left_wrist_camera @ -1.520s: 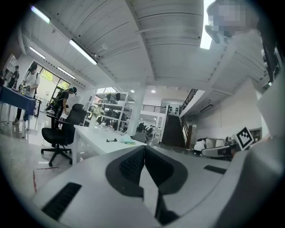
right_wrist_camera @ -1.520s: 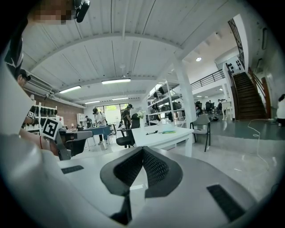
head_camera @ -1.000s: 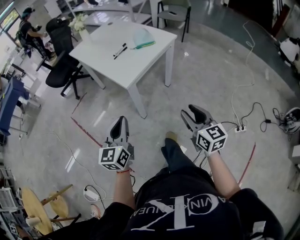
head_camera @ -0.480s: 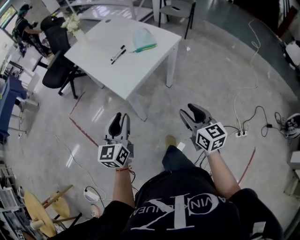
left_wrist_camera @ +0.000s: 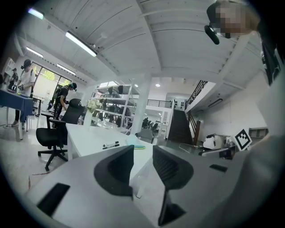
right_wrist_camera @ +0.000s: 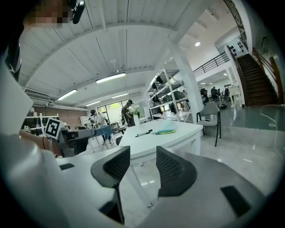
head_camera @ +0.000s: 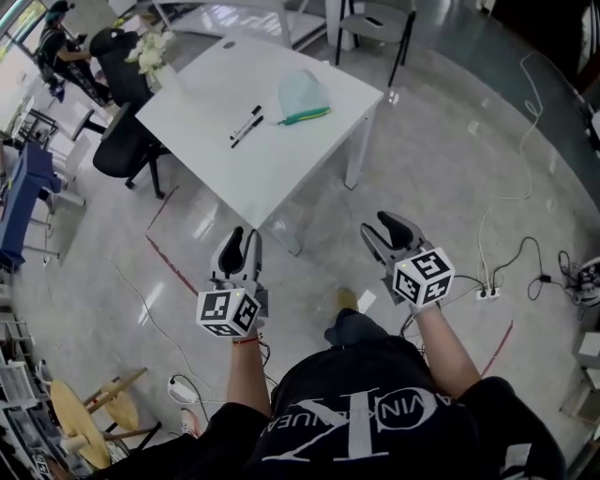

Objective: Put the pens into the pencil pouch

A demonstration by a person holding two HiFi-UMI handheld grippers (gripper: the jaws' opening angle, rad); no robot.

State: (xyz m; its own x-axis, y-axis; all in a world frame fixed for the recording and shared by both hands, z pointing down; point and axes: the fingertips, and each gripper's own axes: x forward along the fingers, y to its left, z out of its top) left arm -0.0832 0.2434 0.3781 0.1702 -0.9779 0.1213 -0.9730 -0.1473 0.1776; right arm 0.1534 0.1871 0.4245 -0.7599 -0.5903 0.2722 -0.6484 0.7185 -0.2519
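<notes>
Two black pens lie side by side on the white table, with a pale blue-green pencil pouch just right of them. Both grippers hover over the floor, short of the table's near corner. The jaws of my left gripper are opening with nothing between them. The jaws of my right gripper are wide and still opening, also empty. In the left gripper view the pens and pouch show beyond the left gripper. In the right gripper view the pens and pouch lie ahead of the right gripper.
A black office chair stands at the table's left and a vase of flowers on its far corner. A grey chair is behind. Cables and a power strip lie on the floor at right. Wooden stools stand at lower left.
Both grippers have moved toward the table, which now lies closer in the head view. The left jaws have parted from shut, and the right jaws have widened slightly.
</notes>
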